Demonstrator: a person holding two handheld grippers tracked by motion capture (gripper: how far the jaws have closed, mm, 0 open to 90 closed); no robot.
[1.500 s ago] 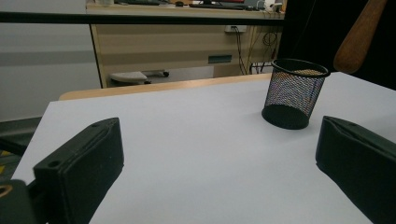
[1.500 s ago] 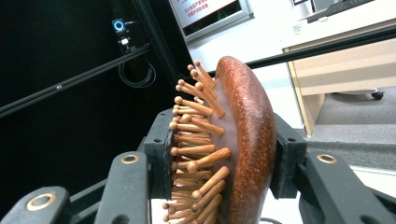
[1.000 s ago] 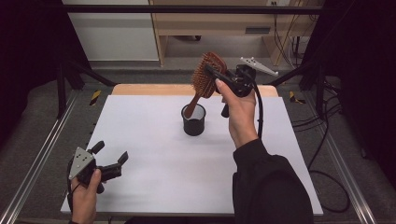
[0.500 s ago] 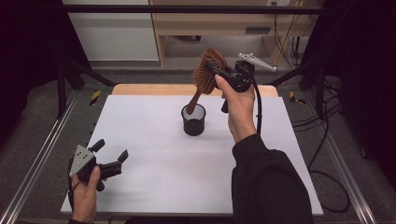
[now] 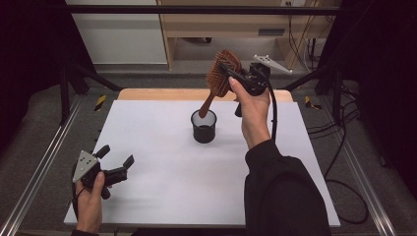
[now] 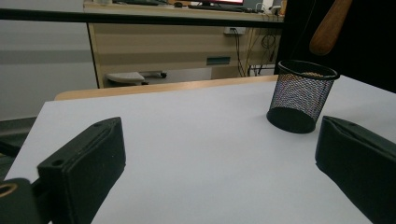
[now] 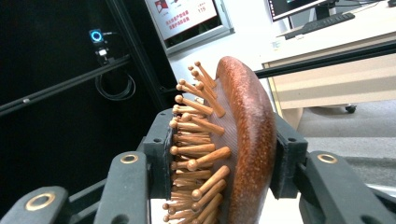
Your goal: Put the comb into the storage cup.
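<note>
Clamping hairbrush (image 7: 233,154) head: right hand-held gripper (image 7: 224,158); bristles close-up.

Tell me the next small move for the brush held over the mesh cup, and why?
Probably lower it straight down. The right gripper clamps the hairbrush by its head, and the handle tip hangs just above the mesh cup's rim, not yet inside.
</note>
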